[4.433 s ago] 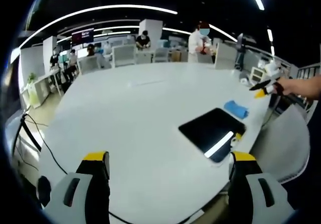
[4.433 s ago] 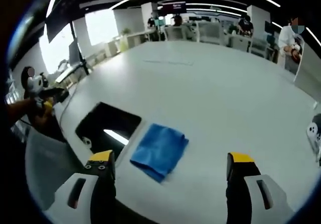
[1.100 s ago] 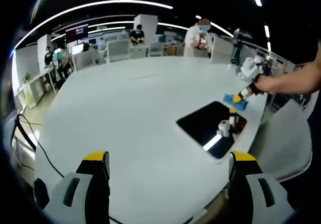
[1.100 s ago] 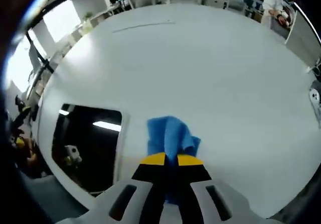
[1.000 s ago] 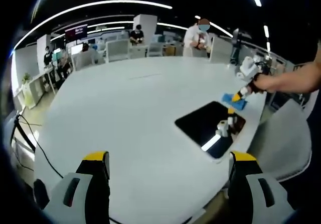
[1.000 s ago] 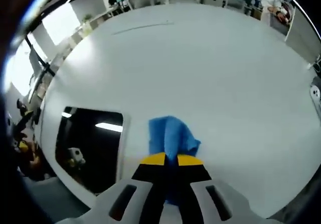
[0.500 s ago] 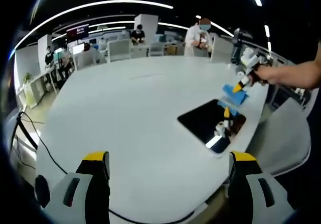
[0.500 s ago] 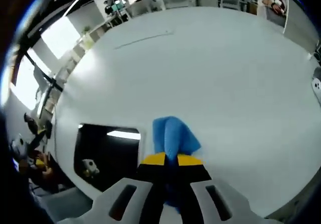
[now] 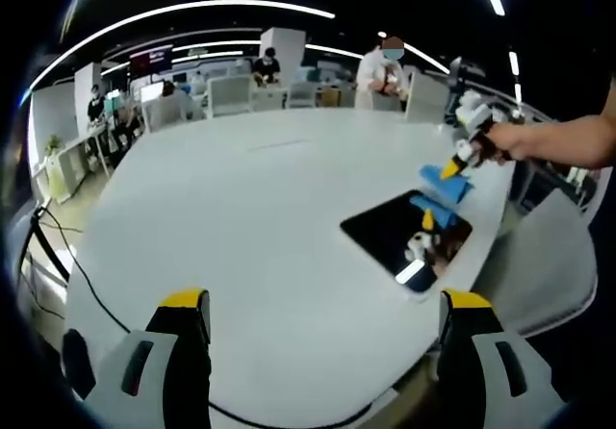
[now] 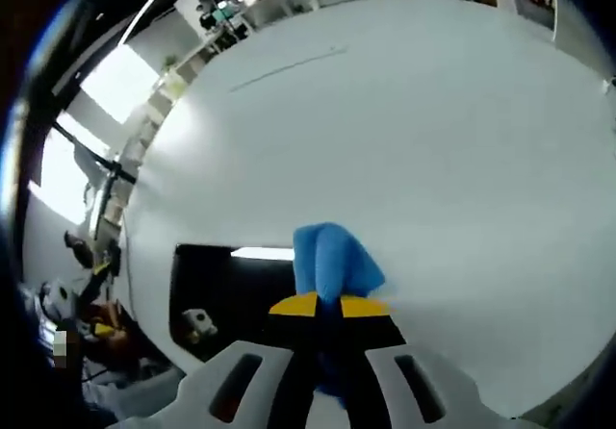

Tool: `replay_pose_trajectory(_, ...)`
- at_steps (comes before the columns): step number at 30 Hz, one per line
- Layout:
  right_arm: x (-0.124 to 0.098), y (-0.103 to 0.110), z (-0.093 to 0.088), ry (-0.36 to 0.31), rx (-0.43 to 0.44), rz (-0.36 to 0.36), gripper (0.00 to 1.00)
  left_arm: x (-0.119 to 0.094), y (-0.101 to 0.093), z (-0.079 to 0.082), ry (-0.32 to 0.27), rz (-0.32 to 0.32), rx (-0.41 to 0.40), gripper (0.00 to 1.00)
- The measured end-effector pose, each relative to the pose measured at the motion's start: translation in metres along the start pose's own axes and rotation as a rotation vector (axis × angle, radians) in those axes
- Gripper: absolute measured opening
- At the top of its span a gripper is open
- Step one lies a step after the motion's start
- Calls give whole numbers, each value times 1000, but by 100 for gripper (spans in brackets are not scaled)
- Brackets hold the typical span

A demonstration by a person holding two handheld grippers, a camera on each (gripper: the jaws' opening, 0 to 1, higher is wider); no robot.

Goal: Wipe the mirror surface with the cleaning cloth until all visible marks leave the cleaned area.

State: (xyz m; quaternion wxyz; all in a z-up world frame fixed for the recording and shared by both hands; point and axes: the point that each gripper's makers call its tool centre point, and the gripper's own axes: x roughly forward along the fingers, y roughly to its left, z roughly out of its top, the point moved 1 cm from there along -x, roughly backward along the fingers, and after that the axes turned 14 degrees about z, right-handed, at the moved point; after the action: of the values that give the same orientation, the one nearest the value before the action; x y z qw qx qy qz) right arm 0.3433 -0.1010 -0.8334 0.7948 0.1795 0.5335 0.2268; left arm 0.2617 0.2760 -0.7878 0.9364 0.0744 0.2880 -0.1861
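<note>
Right gripper [image 10: 329,306]: jaws pinched shut on the blue cleaning cloth [image 10: 333,262], with a loose fold bunched up beyond the yellow tips. Seen in the left gripper view too, as right gripper [image 9: 454,167] with the cloth [image 9: 439,193] hanging off the tips above the far edge of the mirror [image 9: 404,236]. Held just above the glass, apparently; contact not certain from either view.

Left gripper [image 9: 326,306]: jaws wide apart, nothing between them, well short of the mirror over the white table [image 9: 241,217].

Mirror [image 10: 229,294] flat near the table edge, dark, reflecting a ceiling light strip and the gripper itself. Marks on the glass too small to make out.

Handling, judged: cloth soft, light, limp; likely to fold or trail unless gripped at a bunched middle, as here, leaving a pad free to press flat. Mirror thin, stiff, smooth, breakable, and probably prone to slide on the slick tabletop under a sideways wipe; best steadied at a bare edge or corner.
</note>
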Motion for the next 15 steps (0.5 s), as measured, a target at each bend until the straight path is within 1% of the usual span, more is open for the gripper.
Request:
replay_pose_trajectory(3, 12, 3, 0, 18, 6, 7, 0, 0, 1, -1, 1, 0, -1, 99)
replay_pose_trajectory(8, 25, 8, 1, 45, 16, 17, 0, 1, 2, -2, 4, 1, -4, 99)
replay_pose_trajectory(15, 38, 10, -1, 84, 21, 16, 0, 2, 2, -3, 7, -1, -7, 99)
